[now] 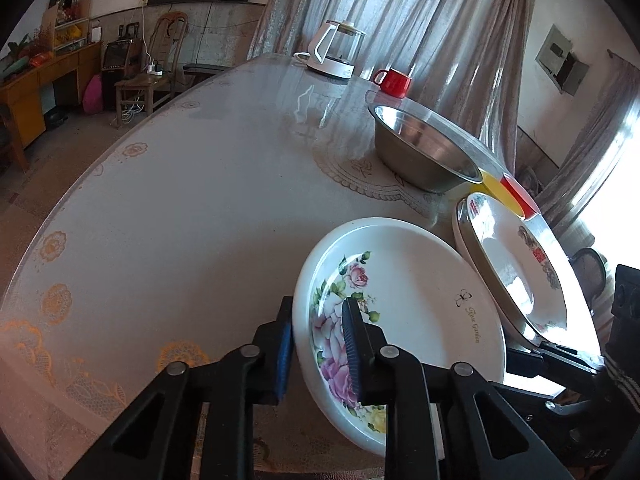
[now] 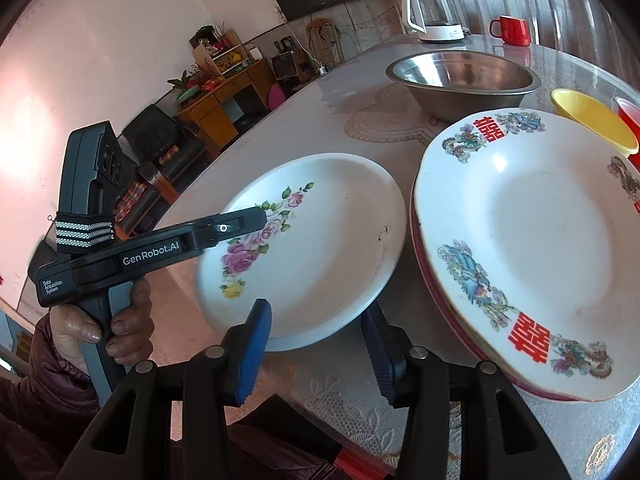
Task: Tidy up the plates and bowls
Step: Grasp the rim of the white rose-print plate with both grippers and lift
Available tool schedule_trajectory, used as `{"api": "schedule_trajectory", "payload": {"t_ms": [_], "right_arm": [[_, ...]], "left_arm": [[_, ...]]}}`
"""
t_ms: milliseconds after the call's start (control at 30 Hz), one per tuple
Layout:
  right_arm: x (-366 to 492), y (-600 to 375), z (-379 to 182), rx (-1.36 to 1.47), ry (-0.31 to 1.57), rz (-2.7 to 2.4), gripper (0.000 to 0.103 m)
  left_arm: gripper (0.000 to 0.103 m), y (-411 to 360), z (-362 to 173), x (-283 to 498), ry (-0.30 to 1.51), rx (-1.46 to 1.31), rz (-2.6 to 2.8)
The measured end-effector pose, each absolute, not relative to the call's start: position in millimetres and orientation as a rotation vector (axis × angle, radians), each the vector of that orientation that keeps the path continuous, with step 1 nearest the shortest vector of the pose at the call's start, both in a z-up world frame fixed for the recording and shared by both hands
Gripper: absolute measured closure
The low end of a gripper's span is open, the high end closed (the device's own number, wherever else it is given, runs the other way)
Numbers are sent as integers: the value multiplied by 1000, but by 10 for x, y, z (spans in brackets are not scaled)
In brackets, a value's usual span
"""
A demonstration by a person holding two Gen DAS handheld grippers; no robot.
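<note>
Rose-patterned plate (image 1: 404, 304), round, glossy white ceramic with pink and yellow flowers printed on one side, lies near the front edge of the table (image 1: 180, 208), tilted with its near rim raised. The left gripper (image 1: 318, 350) straddles that rim: one ribbed blue pad sits outside the plate and the other inside the well, the jaws drawn narrow on the rim, though whether both pads press it I cannot tell. In the right wrist view the right gripper (image 2: 318, 354) stands at the plate's near edge, its blue ribbed pads set moderately apart on either side of the rim and not touching it. Just right of this plate sits a stack of plates (image 2: 532, 252), the top one white and glossy with red characters and phoenix figures around a scalloped border. Behind them stands a dull, round stainless steel basin (image 2: 464, 76), and beside it a yellow plastic bowl (image 2: 592, 120). Farther back stand a glass kettle (image 1: 336, 50) on a white base and a red mug (image 1: 394, 80). A lace-patterned cloth under a shiny clear cover dresses the table
</note>
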State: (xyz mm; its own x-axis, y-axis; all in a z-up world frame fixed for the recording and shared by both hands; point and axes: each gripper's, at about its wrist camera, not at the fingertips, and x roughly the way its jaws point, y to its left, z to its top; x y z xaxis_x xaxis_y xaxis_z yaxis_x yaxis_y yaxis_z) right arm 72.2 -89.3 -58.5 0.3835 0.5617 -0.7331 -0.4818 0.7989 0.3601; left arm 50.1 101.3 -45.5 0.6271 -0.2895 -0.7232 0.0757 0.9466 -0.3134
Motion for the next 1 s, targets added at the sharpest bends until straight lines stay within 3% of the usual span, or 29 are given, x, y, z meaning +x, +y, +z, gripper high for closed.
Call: {"api": "schedule_trajectory", "payload": {"t_ms": [1000], "right_arm": [[992, -278, -611, 15, 915, 536, 49]], "left_arm": [[78, 1330, -520, 676, 800, -274, -89]]}}
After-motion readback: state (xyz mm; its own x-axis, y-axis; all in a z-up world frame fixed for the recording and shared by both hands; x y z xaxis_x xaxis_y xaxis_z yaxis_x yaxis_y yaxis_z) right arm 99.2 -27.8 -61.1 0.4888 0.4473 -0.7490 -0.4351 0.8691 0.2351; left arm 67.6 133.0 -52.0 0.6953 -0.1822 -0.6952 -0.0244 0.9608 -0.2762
